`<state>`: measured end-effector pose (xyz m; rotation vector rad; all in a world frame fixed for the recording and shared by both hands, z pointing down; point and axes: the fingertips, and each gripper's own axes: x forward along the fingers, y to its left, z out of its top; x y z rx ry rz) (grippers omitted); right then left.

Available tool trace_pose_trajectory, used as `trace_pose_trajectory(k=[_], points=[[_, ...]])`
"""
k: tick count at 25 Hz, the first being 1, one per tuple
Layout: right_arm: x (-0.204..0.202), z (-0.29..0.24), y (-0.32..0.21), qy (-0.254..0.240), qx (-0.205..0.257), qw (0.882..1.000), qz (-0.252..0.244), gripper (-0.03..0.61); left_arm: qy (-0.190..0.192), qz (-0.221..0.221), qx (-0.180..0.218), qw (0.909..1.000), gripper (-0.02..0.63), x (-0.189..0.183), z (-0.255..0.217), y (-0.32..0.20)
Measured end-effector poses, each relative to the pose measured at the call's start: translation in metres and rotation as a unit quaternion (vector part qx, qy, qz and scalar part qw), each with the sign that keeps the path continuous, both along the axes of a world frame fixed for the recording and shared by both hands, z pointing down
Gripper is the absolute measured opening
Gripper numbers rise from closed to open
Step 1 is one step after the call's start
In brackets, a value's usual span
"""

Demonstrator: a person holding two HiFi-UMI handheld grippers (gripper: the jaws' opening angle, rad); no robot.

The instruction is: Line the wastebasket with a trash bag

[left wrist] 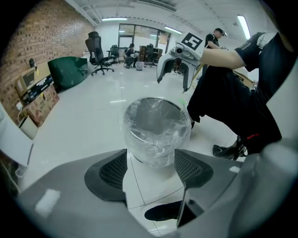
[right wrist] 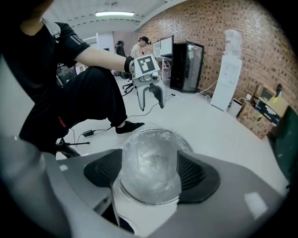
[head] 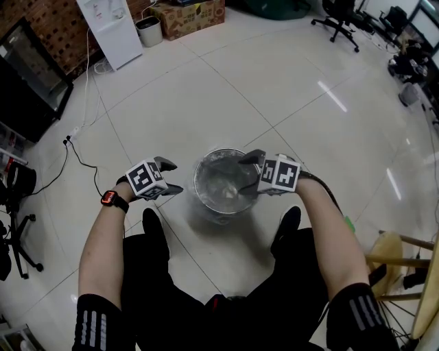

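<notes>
Left gripper (head: 175, 177): jaws apart, empty, just left of wastebasket (head: 199, 179). Right gripper (head: 248, 175): jaws apart, empty, over right rim. Wastebasket on floor (head: 274, 89) ahead of shoes (head: 152, 226). Trash bag (head: 226, 188) draped over rim. Bare tile all round; water dispenser (head: 113, 27) and cardboard box (head: 188, 15) far off.

A glossy white tiled floor (head: 226, 89) is seen, and at its middle the wastebasket (head: 214, 214) is stood upright, lined with a clear trash bag (head: 226, 182). A black cable (head: 79, 159) is trailed over the tiles at left. A water dispenser (head: 113, 31), small bin (head: 149, 31) and cardboard box (head: 188, 17) are lined up at the far edge.
</notes>
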<state>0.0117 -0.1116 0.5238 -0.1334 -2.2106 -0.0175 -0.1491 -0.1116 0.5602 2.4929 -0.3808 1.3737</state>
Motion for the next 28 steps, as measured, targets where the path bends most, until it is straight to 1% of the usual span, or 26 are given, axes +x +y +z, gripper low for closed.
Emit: trace_pose_trajectory(k=[3,5,7,8,9,10,11,13,15,17,19,21,23,24,25,27,28], points=[[-0.002,0.008,0.008,0.022,-0.003,1.0,-0.018,0.377,-0.024,0.027,0.004,0.9993,0.31,0.021,0.001,0.016],[0.001,0.017,0.013,0.046,-0.007,0.998,-0.031,0.377,-0.056,0.038,-0.003,0.9977,0.332,0.034,0.013,0.03],[0.001,0.026,0.016,0.057,-0.014,0.998,-0.038,0.377,-0.099,0.026,-0.009,0.9947,0.337,0.038,0.032,0.038],[0.0,0.031,0.019,0.062,-0.018,0.997,-0.042,0.377,-0.116,0.009,-0.014,0.9931,0.337,0.038,0.043,0.039],[-0.001,0.036,0.022,0.068,-0.02,0.996,-0.048,0.377,-0.125,-0.013,-0.023,0.9918,0.339,0.039,0.053,0.041],[-0.001,0.041,0.024,0.076,-0.02,0.995,-0.054,0.377,-0.125,-0.037,-0.034,0.9909,0.341,0.042,0.063,0.043],[-0.001,0.045,0.026,0.083,-0.018,0.995,-0.059,0.377,-0.119,-0.058,-0.041,0.9903,0.356,0.046,0.07,0.044],[-0.004,0.048,0.024,0.085,-0.011,0.994,-0.062,0.377,-0.109,-0.087,-0.04,0.9894,0.359,0.054,0.08,0.04],[-0.009,0.045,0.017,0.078,0.001,0.995,-0.058,0.377,-0.116,-0.09,-0.028,0.9887,0.374,0.056,0.088,0.034],[-0.012,0.042,0.01,0.071,0.007,0.996,-0.051,0.377,-0.133,-0.078,-0.02,0.9879,0.374,0.053,0.099,0.033],[-0.014,0.042,0.004,0.066,0.005,0.997,-0.043,0.377,-0.147,-0.06,-0.025,0.9869,0.374,0.048,0.109,0.038],[-0.015,0.04,-0.008,0.056,0.005,0.998,-0.026,0.377,-0.159,-0.024,-0.031,0.9865,0.374,0.046,0.112,0.045],[-0.015,0.034,-0.028,0.032,0.002,0.999,0.008,0.377,-0.169,0.015,-0.041,0.9847,0.374,0.044,0.105,0.052],[-0.016,0.029,-0.04,0.016,-0.002,0.999,0.031,0.377,-0.174,0.026,-0.047,0.9832,0.374,0.041,0.1,0.055],[-0.017,0.024,-0.052,-0.003,-0.009,0.998,0.056,0.377,-0.18,0.03,-0.054,0.9818,0.371,0.035,0.093,0.057],[-0.019,0.017,-0.075,-0.036,-0.027,0.994,0.104,0.366,-0.183,0.026,-0.061,0.9808,0.371,0.021,0.077,0.056],[-0.019,0.017,-0.085,-0.048,-0.033,0.99,0.126,0.34,-0.182,0.017,-0.055,0.9816,0.365,0.015,0.067,0.052]])
